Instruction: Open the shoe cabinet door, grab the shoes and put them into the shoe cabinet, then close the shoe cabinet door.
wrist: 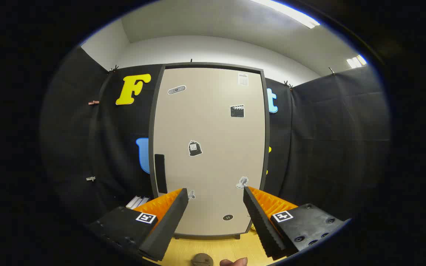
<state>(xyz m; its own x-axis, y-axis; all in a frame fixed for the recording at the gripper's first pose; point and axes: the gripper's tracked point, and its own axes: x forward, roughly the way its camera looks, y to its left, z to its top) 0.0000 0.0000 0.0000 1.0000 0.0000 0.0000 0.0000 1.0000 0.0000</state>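
Note:
A tall beige shoe cabinet [213, 129] with a dark frame stands straight ahead, beyond my fingers. Its door is shut and carries several small stickers. A dark vertical handle [160, 173] sits on the door's left edge, just above and left of my left fingertip. My gripper [216, 193] is open, nothing between its fingers, and it points at the lower half of the door. A small dark round part [227, 217] sits low on the door between the fingers.
The cabinet stands on a light wooden floor [213, 249]. Black cloth walls close in on both sides. Some pale flat items [138, 202] lie at the cabinet's lower left. A fingertip [234, 262] and a small round brownish thing [202, 259] show at the very bottom.

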